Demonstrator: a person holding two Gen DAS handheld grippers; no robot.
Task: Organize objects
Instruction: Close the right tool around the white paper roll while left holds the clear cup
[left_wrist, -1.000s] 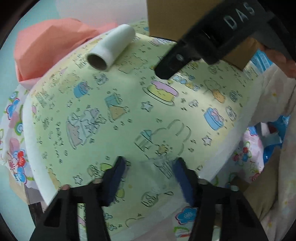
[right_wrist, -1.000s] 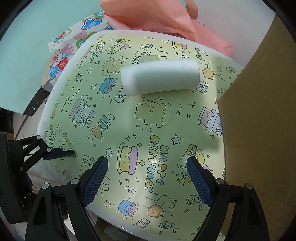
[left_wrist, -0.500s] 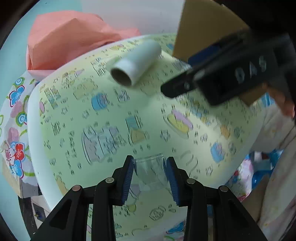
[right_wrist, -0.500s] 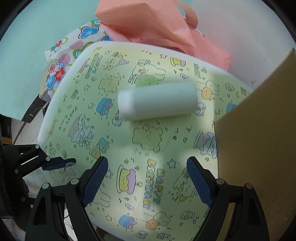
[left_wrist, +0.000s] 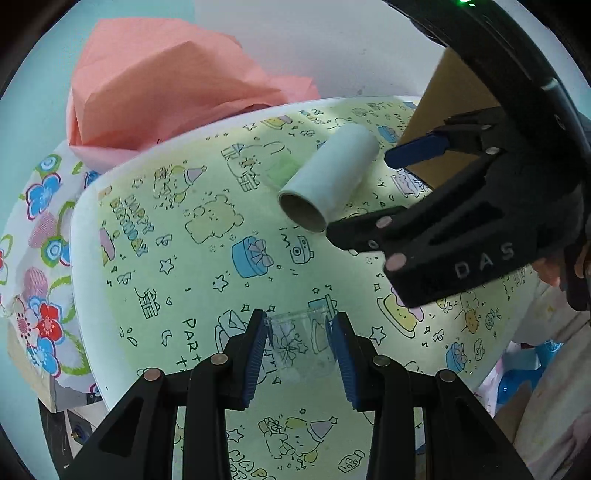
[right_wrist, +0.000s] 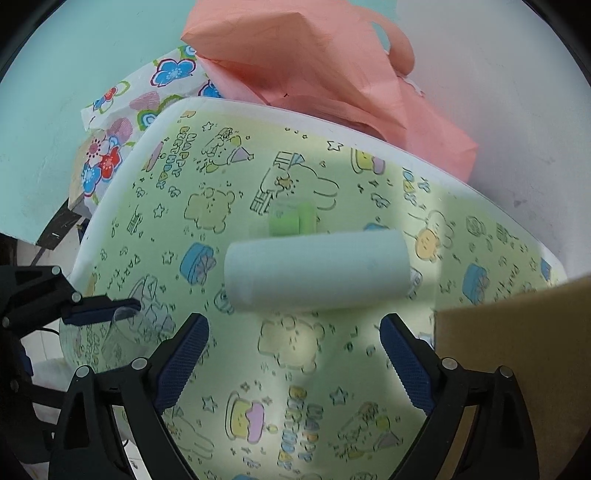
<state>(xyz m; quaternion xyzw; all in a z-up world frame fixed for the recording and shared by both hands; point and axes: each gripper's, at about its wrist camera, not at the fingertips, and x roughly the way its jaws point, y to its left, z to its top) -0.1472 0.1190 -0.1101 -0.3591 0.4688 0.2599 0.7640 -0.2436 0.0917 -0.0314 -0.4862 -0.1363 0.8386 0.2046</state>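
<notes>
Pale walls, mint to one side and white to the other, stand behind a desk (left_wrist: 88, 229) covered by yellow-green birthday paper (left_wrist: 207, 280) printed with cakes, bears and stars.

Our left tool (left_wrist: 300, 341) points down at the near part of that paper, its blue pads (left_wrist: 256, 354) pressed on the two sides of a small clear plastic cup (left_wrist: 301, 343); the drawings on the paper show through it. The jaws closed onto the cup within the last second, and in the right wrist view the cup (right_wrist: 125, 325) shows pinched at the left tool's tip (right_wrist: 107, 308), near the left edge of the desk.

Our right tool (right_wrist: 293, 360) has its jaws spread wide, having just opened a little further, with nothing between them but bare paper. It hangs above the middle of the desk.

Just beyond the right tool's fingers lies a white paper roll (right_wrist: 317, 271) on its side, across the view; from the left wrist its open cardboard end (left_wrist: 301, 212) faces us. A small green piece (right_wrist: 291, 218) lies on the paper just behind the roll.

Brown cardboard (right_wrist: 517, 350) rises at the right edge of the desk. Crumpled pink paper (right_wrist: 314, 70) is heaped at the far edge, and flowered paper (left_wrist: 33, 288) hangs beside the far left corner.
</notes>
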